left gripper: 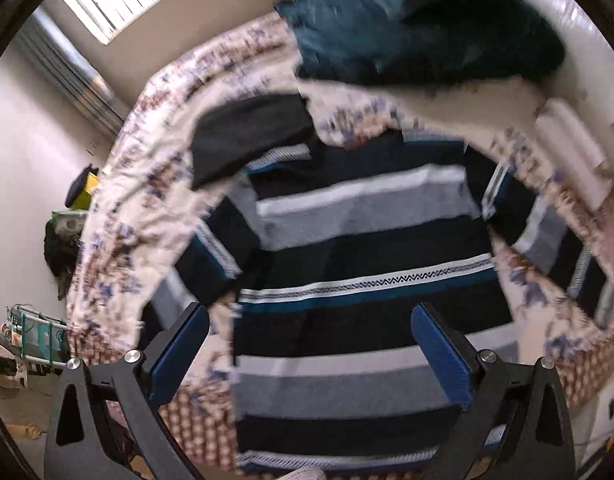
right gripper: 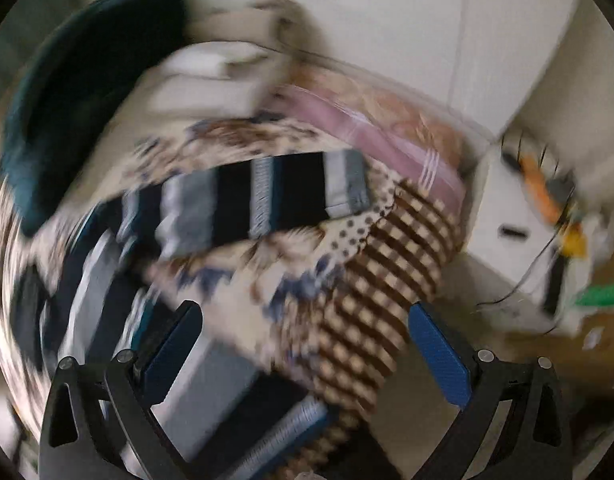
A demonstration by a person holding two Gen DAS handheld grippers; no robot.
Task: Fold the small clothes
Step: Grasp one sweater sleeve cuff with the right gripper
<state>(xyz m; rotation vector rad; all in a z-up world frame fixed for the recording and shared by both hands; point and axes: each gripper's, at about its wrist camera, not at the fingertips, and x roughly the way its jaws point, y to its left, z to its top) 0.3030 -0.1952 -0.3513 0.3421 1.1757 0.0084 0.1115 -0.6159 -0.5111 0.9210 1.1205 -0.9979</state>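
Observation:
A striped sweater [left gripper: 359,248] in black, grey, white and teal lies spread flat on a floral bedsheet [left gripper: 131,184]. One sleeve [left gripper: 547,236] stretches out to the right. My left gripper [left gripper: 311,344] hovers open above the sweater's lower half, nothing between its blue pads [left gripper: 443,356]. In the blurred right wrist view, the sweater's sleeve [right gripper: 267,200] runs across the sheet and its body [right gripper: 211,392] lies at lower left. My right gripper [right gripper: 303,344] stands open over the sheet's checked border [right gripper: 371,320], holding nothing.
A dark teal garment [left gripper: 419,24] is heaped at the bed's far end, with a black cloth [left gripper: 247,136] beside the sweater's collar. A pink folded blanket [right gripper: 371,132] lies near the bed's edge. A white cabinet [right gripper: 515,216] with clutter stands right of the bed. Floor items [left gripper: 35,340] sit at left.

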